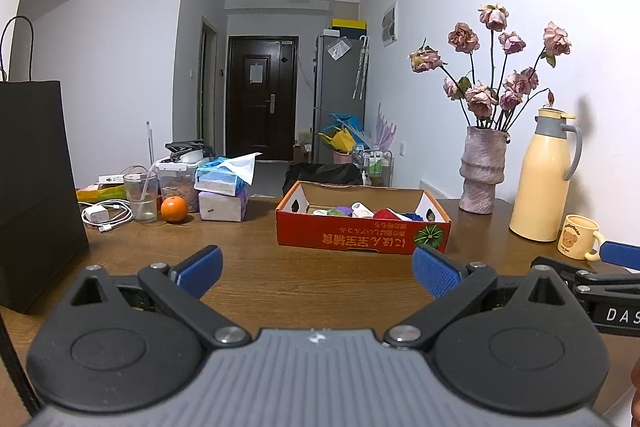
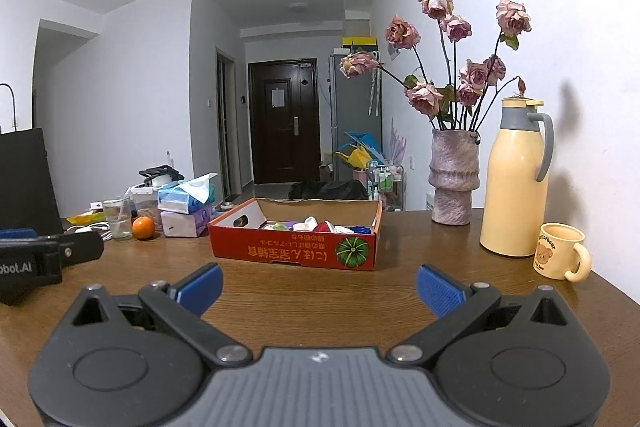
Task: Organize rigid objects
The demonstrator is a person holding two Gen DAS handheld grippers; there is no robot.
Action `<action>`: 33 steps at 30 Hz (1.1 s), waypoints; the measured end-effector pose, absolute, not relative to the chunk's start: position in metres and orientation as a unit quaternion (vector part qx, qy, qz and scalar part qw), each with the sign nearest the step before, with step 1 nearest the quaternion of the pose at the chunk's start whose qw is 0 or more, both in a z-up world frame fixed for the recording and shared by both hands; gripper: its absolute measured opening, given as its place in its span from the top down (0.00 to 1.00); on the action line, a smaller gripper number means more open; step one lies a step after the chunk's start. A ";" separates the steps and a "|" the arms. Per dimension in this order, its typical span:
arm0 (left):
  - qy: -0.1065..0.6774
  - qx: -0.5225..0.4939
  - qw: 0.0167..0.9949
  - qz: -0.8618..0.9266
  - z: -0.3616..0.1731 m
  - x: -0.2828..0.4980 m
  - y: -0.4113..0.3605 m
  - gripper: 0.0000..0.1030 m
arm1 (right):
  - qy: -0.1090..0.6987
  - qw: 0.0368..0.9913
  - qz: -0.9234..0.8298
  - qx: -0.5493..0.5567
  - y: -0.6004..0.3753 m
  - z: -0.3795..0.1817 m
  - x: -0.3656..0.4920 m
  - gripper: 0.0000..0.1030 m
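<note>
Left wrist view: left gripper (image 1: 318,273) spread wide, blue pads (image 1: 434,273) far apart, nothing between them, hovering over the near part of the wooden table (image 1: 312,279). Right gripper's blue finger and black body poke in at the right edge of that view.

Right wrist view: right gripper (image 2: 318,285) also spread wide, empty, over the near edge of the table. Left gripper body shows at the left edge.

Mid-table: red cardboard box (image 1: 362,231) (image 2: 294,247), lid off, green pumpkin print on the near wall, printed text upside down. Inside it: small rigid objects (image 1: 360,211) (image 2: 316,225), a jumble in white, red, purple, green, blue; cannot tell the individual items apart. Box sits apart from both grippers.

Right edge of table, near to far: bear mug (image 2: 558,255), handle toward the right; just behind it a yellow thermos jug (image 2: 516,183) with grey handle; then a pink ribbed vase (image 2: 454,179) holding dried roses (image 2: 448,67), near the far right corner by the wall.

Left side: black paper bag (image 1: 36,187) upright at the left edge. Farther back, near the far left corner: white charger with coiled cable (image 1: 102,217), glass (image 1: 140,197), orange (image 1: 174,209) just beside the glass, two stacked tissue packs (image 1: 222,193), a lidded plastic container (image 1: 178,183) behind the orange.

Beyond the table: dark door (image 1: 262,95), grey fridge (image 1: 338,95).
</note>
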State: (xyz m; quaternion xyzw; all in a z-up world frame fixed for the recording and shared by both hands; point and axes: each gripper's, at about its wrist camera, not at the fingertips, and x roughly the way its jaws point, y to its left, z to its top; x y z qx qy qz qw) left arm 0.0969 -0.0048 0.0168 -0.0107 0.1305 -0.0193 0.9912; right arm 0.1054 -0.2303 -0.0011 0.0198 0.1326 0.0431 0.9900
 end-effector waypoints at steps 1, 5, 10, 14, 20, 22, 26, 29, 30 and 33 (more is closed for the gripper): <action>0.130 -0.011 0.991 -0.020 0.017 0.096 -0.005 0.00 | 0.132 0.990 0.043 0.020 -0.230 -0.001 0.105 0.00; 0.129 -0.010 0.991 -0.022 0.017 0.091 -0.005 0.00 | 0.132 0.990 0.043 0.019 -0.229 -0.001 0.103 0.00; 0.129 -0.010 0.991 -0.022 0.018 0.090 -0.005 0.00 | 0.130 0.990 0.045 0.018 -0.228 0.000 0.101 0.00; 0.129 -0.010 0.991 -0.022 0.018 0.090 -0.005 0.00 | 0.130 0.990 0.046 0.018 -0.228 0.000 0.100 0.00; 0.131 -0.008 0.991 -0.020 0.018 0.085 -0.006 0.00 | 0.130 0.990 0.046 0.018 -0.228 0.000 0.100 0.00; 0.132 -0.006 0.991 -0.020 0.018 0.086 -0.006 0.00 | 0.131 0.990 0.046 0.018 -0.228 0.000 0.100 0.00; 0.134 -0.003 0.991 -0.019 0.018 0.088 -0.007 0.00 | 0.132 0.990 0.046 0.018 -0.226 0.000 0.100 0.00; 0.135 0.001 0.990 -0.026 0.017 0.090 -0.008 0.00 | 0.133 0.990 0.045 0.017 -0.225 -0.002 0.100 0.00; 0.136 0.002 0.990 -0.030 0.016 0.091 -0.008 0.00 | 0.134 0.990 0.045 0.017 -0.225 -0.002 0.100 0.00; 0.136 0.003 0.990 -0.037 0.014 0.091 -0.009 0.00 | 0.136 0.990 0.045 0.017 -0.224 -0.003 0.102 0.00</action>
